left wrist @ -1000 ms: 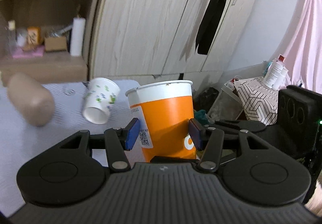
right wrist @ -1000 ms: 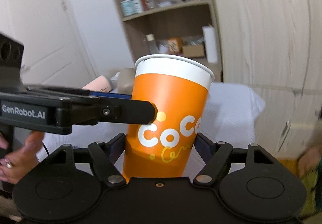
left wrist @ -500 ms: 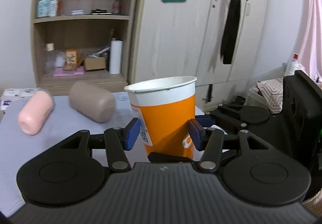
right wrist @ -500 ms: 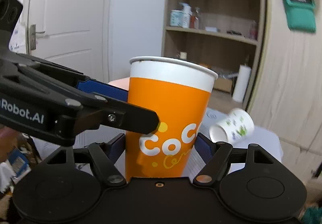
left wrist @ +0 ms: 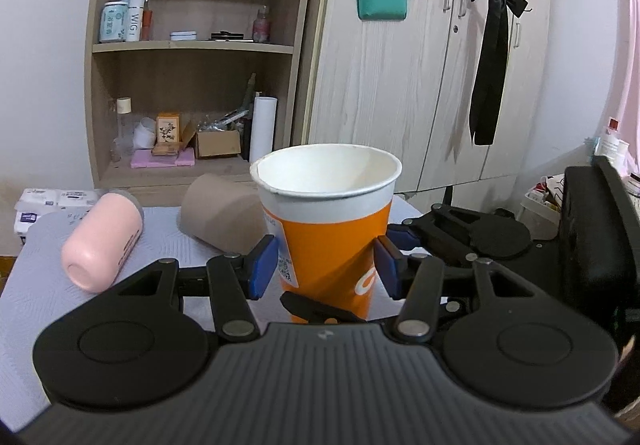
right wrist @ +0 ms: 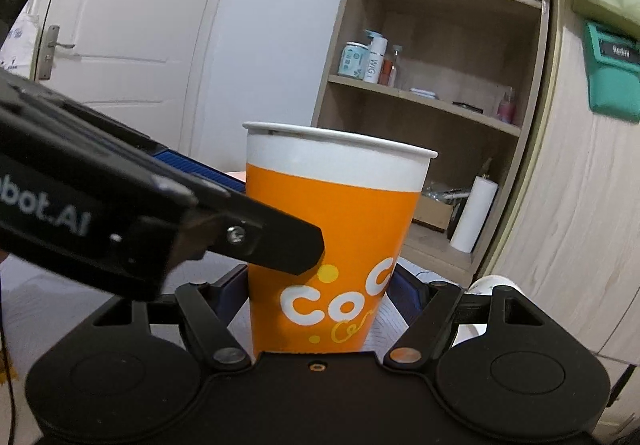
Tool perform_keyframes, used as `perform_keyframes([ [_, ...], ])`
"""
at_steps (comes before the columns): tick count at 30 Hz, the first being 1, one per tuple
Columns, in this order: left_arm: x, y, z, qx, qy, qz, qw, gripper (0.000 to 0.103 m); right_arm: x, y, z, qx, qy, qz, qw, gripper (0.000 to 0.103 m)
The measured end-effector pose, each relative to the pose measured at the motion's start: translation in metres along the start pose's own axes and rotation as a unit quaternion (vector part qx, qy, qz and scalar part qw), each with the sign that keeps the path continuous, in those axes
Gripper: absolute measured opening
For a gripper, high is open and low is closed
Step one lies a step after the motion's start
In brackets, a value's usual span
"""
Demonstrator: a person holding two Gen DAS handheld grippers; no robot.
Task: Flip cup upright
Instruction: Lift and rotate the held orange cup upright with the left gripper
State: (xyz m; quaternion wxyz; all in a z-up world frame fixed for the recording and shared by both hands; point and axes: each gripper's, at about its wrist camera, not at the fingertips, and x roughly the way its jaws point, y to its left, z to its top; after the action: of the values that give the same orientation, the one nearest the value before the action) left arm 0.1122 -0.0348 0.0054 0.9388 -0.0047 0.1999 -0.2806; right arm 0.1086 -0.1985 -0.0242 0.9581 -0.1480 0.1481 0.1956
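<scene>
An orange and white paper cup (left wrist: pixel 332 229) stands upright with its mouth up, between both grippers. My left gripper (left wrist: pixel 326 267) has its blue pads beside the cup's sides, with a small gap on the left. My right gripper (right wrist: pixel 320 293) is shut on the same cup (right wrist: pixel 332 229) low on its body. One left finger (right wrist: pixel 256 233) crosses in front of the cup in the right wrist view. Whether the cup's base rests on the table is hidden.
A pink cup (left wrist: pixel 102 241) and a brown cup (left wrist: pixel 220 215) lie on their sides on the grey table mat (left wrist: pixel 36 285). A small white patterned cup (right wrist: pixel 492 285) lies behind my right gripper. A shelf unit (left wrist: pixel 192 85) and wardrobe (left wrist: pixel 420 85) stand behind.
Both grippers have swung round with the orange cup, which stays upright; the view now faces the shelf, and the pink and brown cups have come into view on the left.
</scene>
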Motion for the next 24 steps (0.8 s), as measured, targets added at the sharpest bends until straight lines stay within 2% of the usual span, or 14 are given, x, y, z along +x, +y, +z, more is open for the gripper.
perform_keyframes([
  [6, 0.017, 0.004, -0.004, -0.006, 0.018, -0.013, 0.9997, 0.051, 0.013, -0.009, -0.013, 0.031, 0.016, 0.025, 0.999, 0.079],
  [16, 0.018, -0.003, -0.011, 0.001, 0.028, -0.011, 0.9996, 0.052, 0.012, -0.004, -0.014, 0.015, 0.027, 0.017, 0.999, 0.08],
  [24, 0.019, 0.0, -0.016, -0.012, 0.039, -0.012, 0.9991, 0.054, 0.009, -0.003, -0.014, 0.014, 0.026, 0.017, 0.999, 0.081],
])
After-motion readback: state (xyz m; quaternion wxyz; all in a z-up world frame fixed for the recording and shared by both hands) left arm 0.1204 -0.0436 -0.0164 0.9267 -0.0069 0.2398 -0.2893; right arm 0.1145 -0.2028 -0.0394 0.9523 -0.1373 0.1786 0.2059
